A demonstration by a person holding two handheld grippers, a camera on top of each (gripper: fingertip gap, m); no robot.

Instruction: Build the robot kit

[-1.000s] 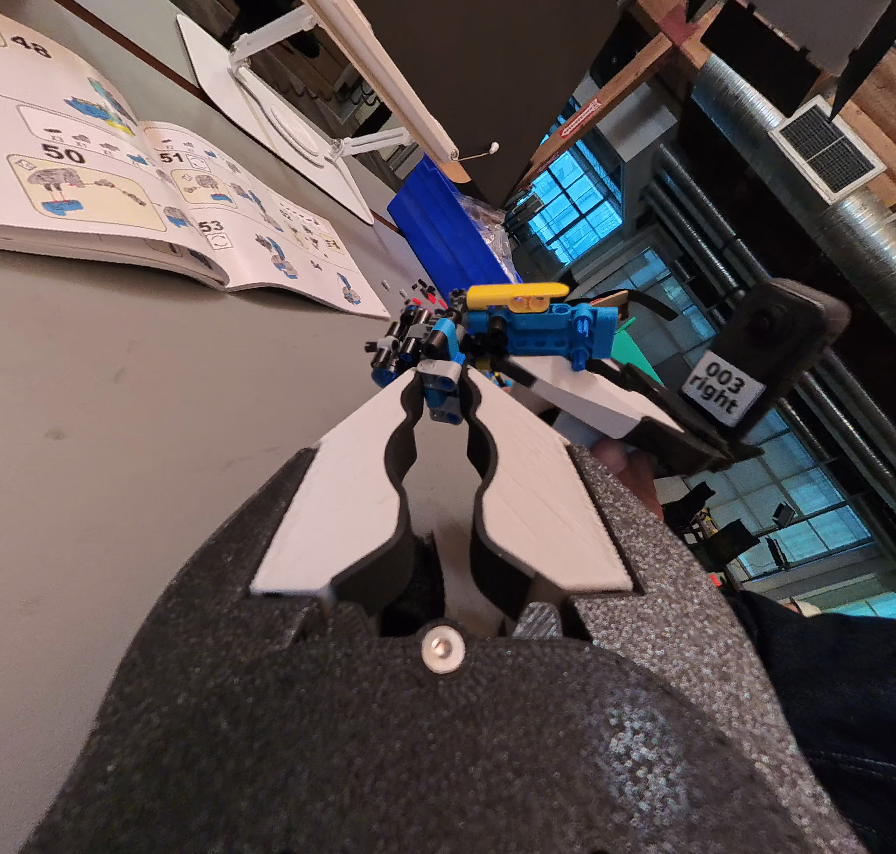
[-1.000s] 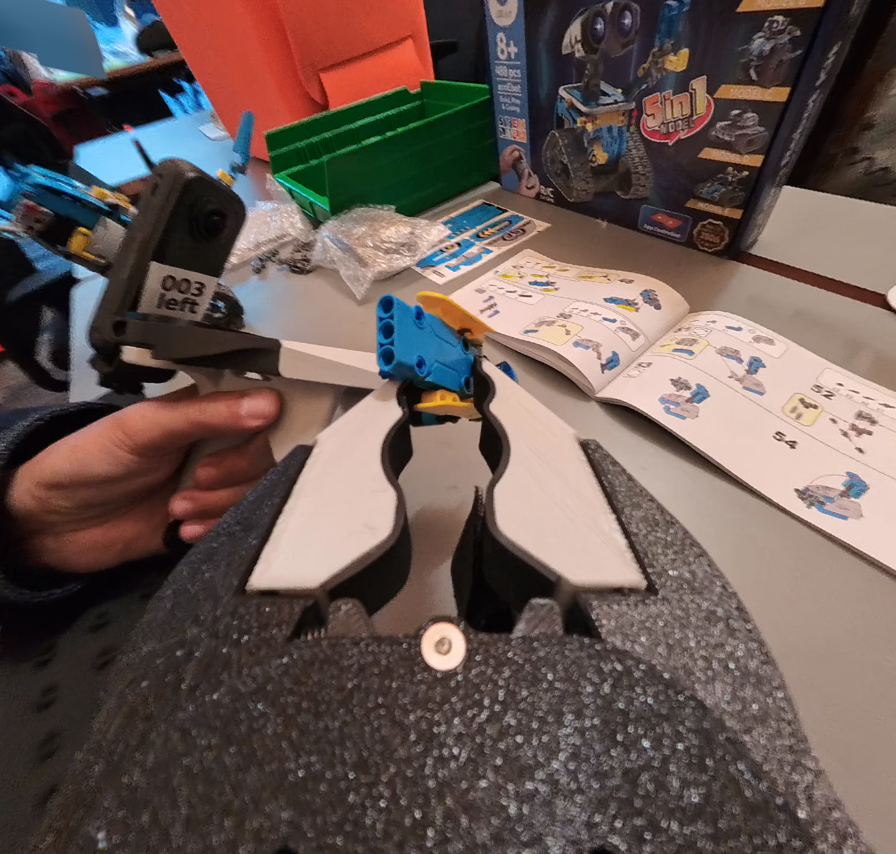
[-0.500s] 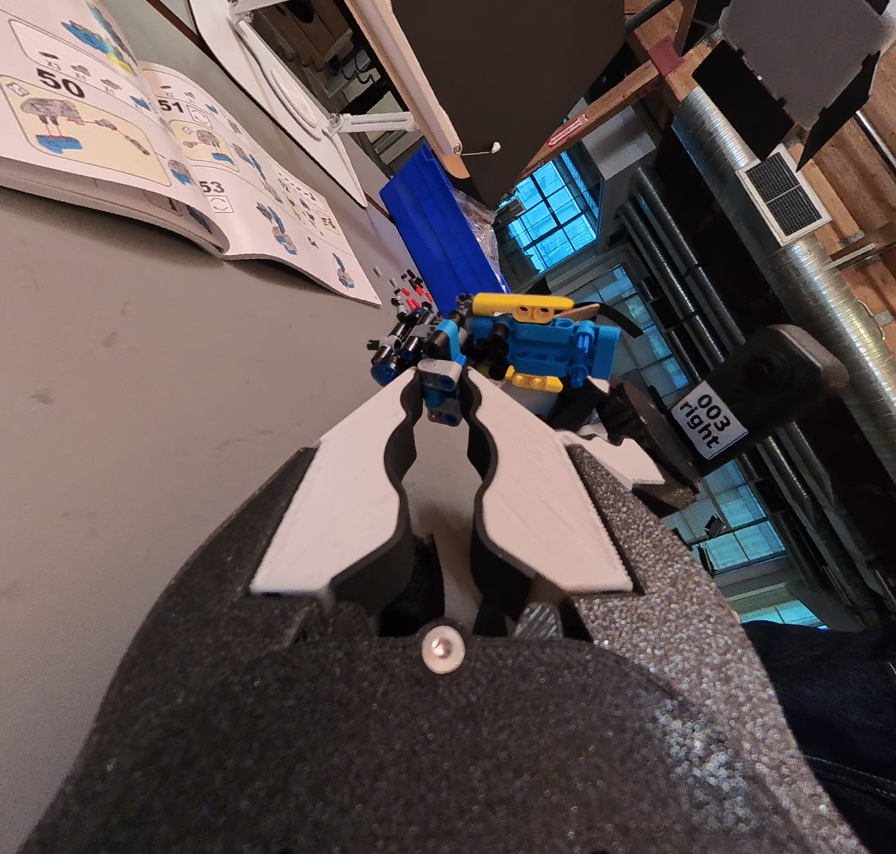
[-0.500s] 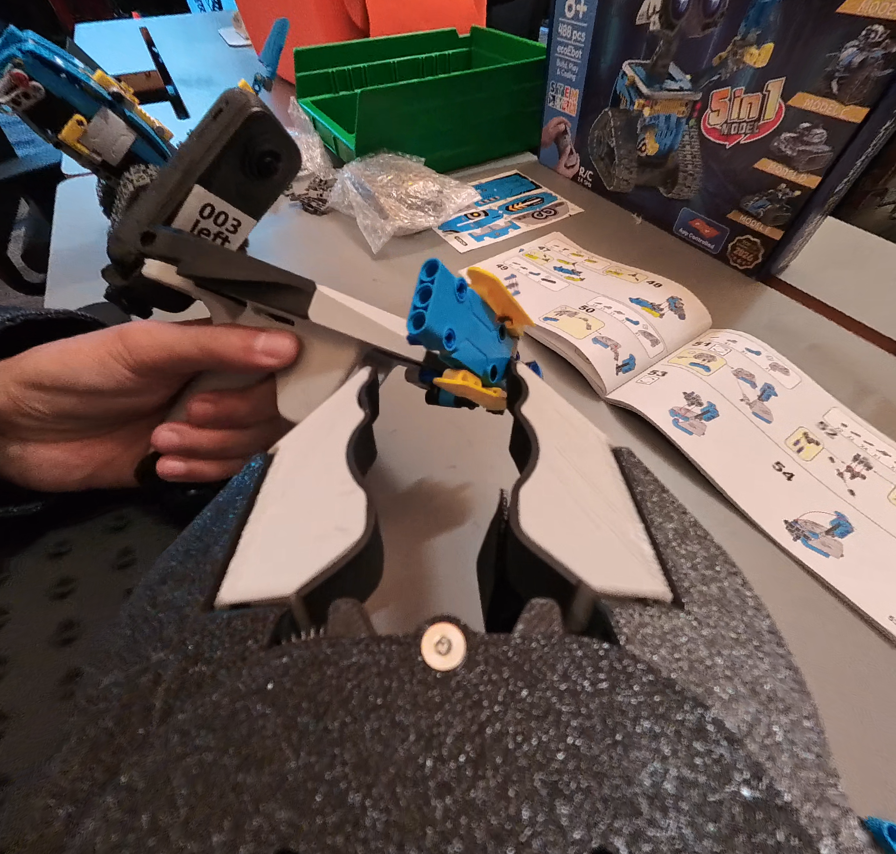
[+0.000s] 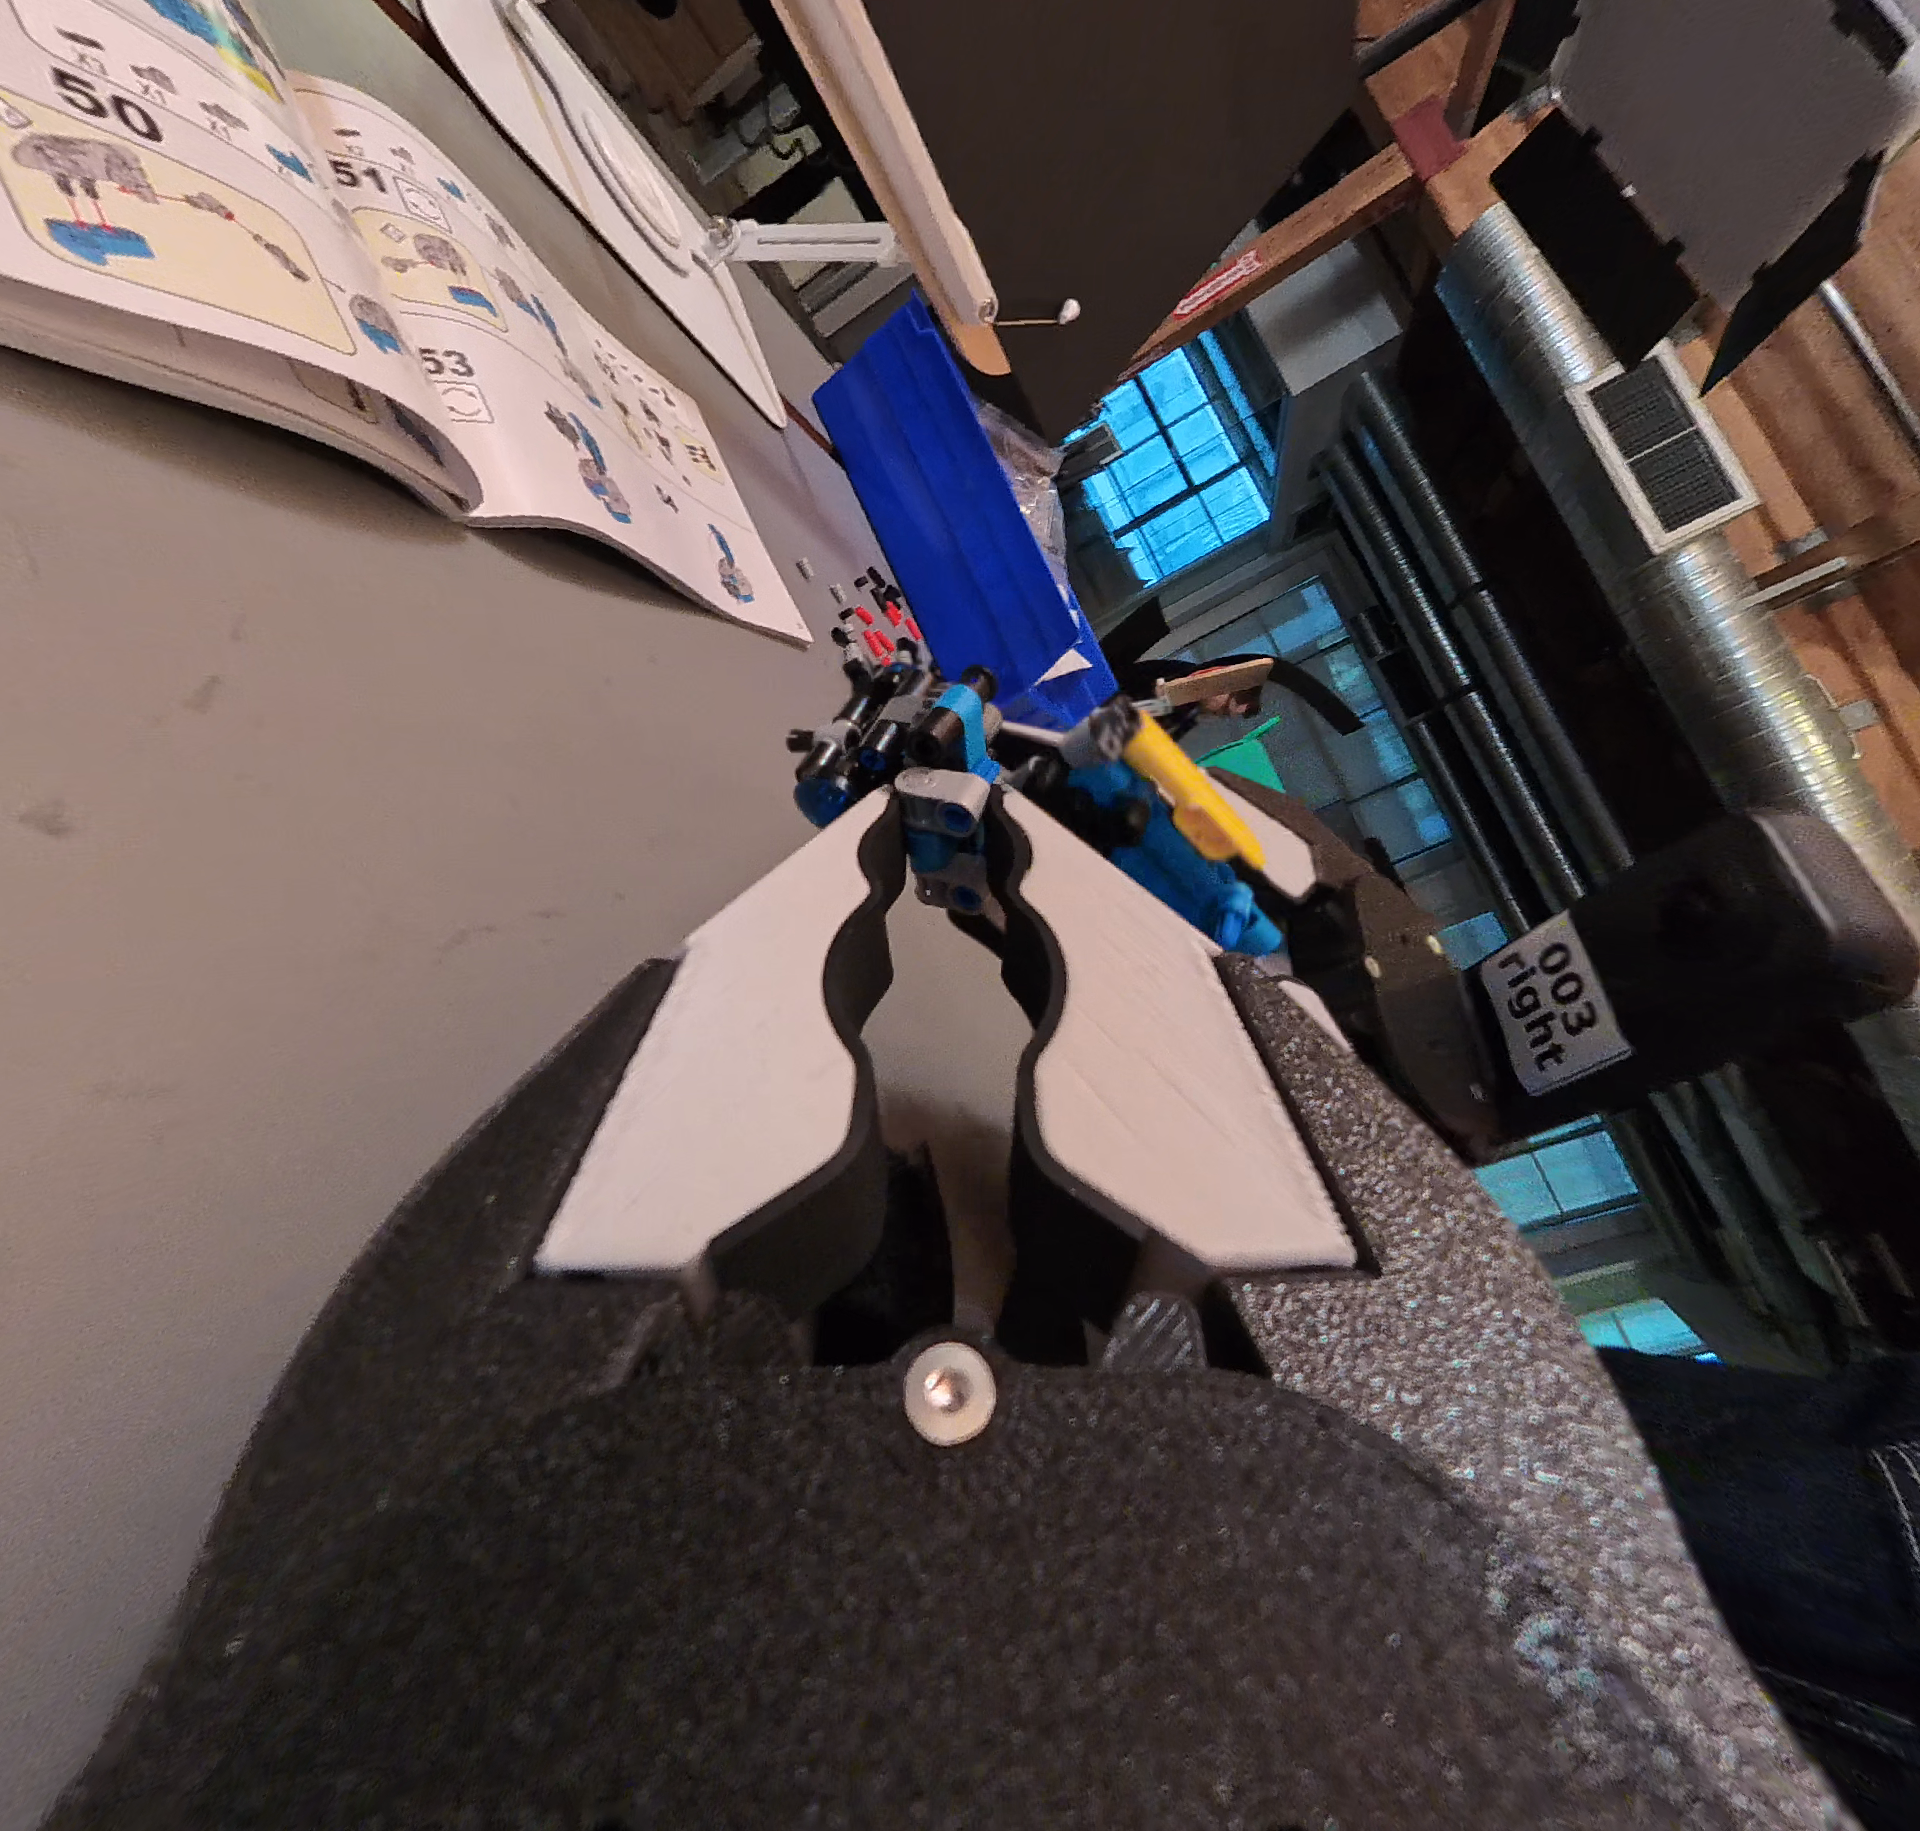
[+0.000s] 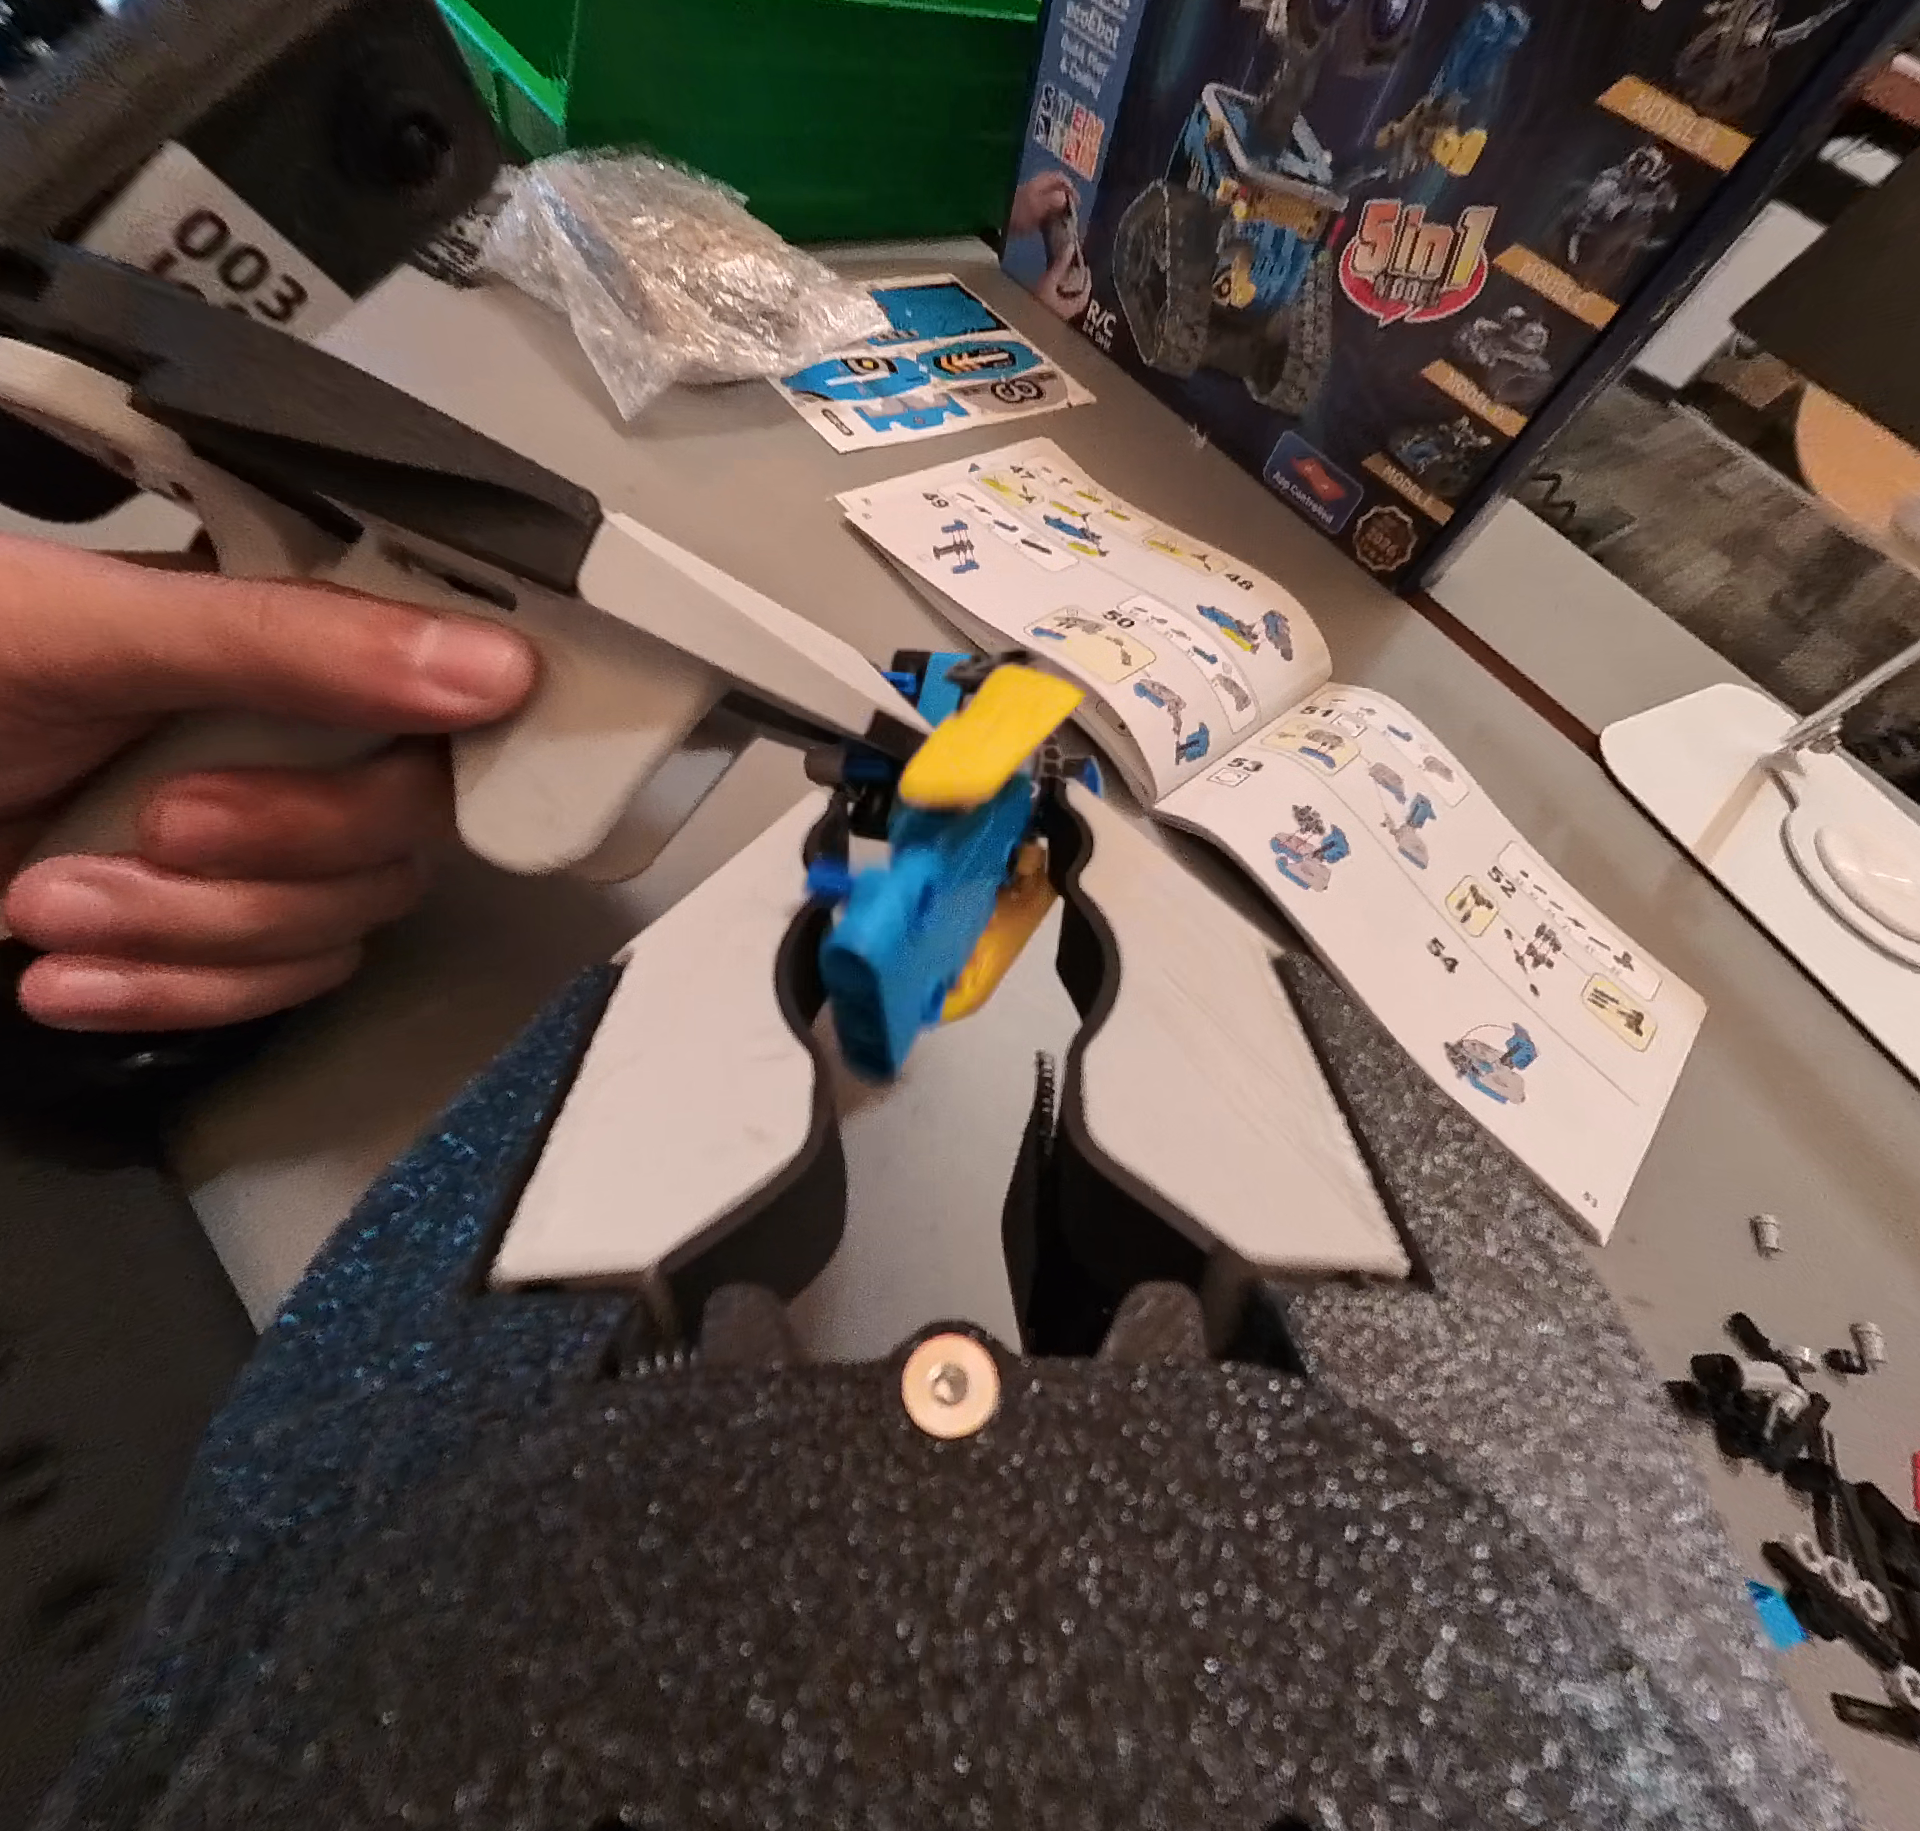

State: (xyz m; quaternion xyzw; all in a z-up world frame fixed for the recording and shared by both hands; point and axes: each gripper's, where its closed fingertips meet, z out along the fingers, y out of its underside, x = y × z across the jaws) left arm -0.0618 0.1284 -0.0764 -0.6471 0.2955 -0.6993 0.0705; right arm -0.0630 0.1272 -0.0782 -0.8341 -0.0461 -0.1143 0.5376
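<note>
A small brick assembly [image 5: 940, 831] of blue, grey, black and yellow pieces is held in the air between both grippers, above the grey table [image 5: 312, 846]. My left gripper [image 5: 940, 805] is shut on its grey-and-blue end. Its blue beam with a yellow plate [image 6: 935, 898] sits between the jaws of my right gripper [image 6: 945, 825], which are closed around it; this part is blurred. In the right wrist view the left gripper's fingers [image 6: 727, 628] come in from the left, held by a hand [image 6: 208, 742]. The right gripper's body [image 5: 1662, 992] shows at the right of the left wrist view.
An open instruction booklet [image 6: 1299, 794] lies on the table just beyond the grippers. Behind it are a kit box [image 6: 1455, 171], a green bin [image 6: 779, 46], a plastic bag [image 6: 675, 275] and a sticker sheet [image 6: 935, 368]. Loose small parts [image 6: 1818, 1469] lie at the right, near a blue bin [image 5: 956, 514]. The grippers are tip to tip, or close to it.
The right gripper opened, turned and closed in again. The blue-and-yellow part has swung from level to pointing down toward the right gripper. The left gripper keeps its hold.
</note>
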